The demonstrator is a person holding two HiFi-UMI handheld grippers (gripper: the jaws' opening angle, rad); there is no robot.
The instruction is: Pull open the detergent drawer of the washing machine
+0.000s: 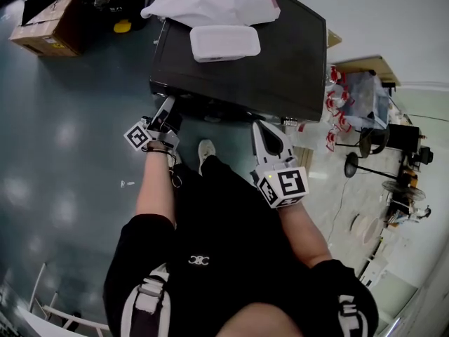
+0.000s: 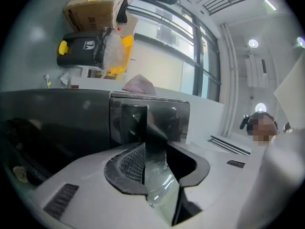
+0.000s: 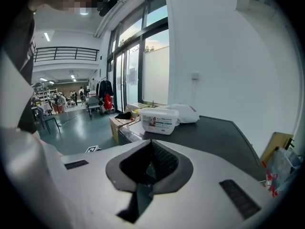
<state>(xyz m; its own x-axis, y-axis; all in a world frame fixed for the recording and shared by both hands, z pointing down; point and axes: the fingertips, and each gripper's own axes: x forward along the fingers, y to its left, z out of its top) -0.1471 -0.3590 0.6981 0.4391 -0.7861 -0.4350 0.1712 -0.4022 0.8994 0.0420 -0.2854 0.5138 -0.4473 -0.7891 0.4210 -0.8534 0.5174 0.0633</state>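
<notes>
Obs.: the washing machine (image 1: 280, 69) stands in front of you with its dark top in sight. Its detergent drawer (image 2: 162, 116) sits at the upper front corner on your left and does not look drawn out yet.

Key relation: the drawer lies straight ahead of your left hand-held gripper (image 1: 168, 111), which is angled up at the front face. In the left gripper view a glossy lip of the drawer front runs down between the two pads (image 2: 131, 163). It appears to touch both, so I log this one as clenched on the drawer front.

Axis: the drawer should slide out of the front face toward you, roughly back along the gripper's own line. Pull along that line, since a sideways pull would likely bind the drawer or slip the lip out of the pads.

Right hand-held gripper (image 1: 263, 128): jaws together, nothing between them. It hovers at the front right of the machine, well apart from the drawer. The left is the nearer hand by far.

Around:
- A white tub (image 1: 224, 42) and a white bag (image 1: 214, 2) lie on the machine top, clear of the front face.
- A cardboard box (image 1: 45, 20) stands on the floor, off to the left behind the machine.

In the way: only your own body. Your shoe (image 1: 205, 149) and leg stand just behind the left forearm, so your elbow has little room to come back.
</notes>
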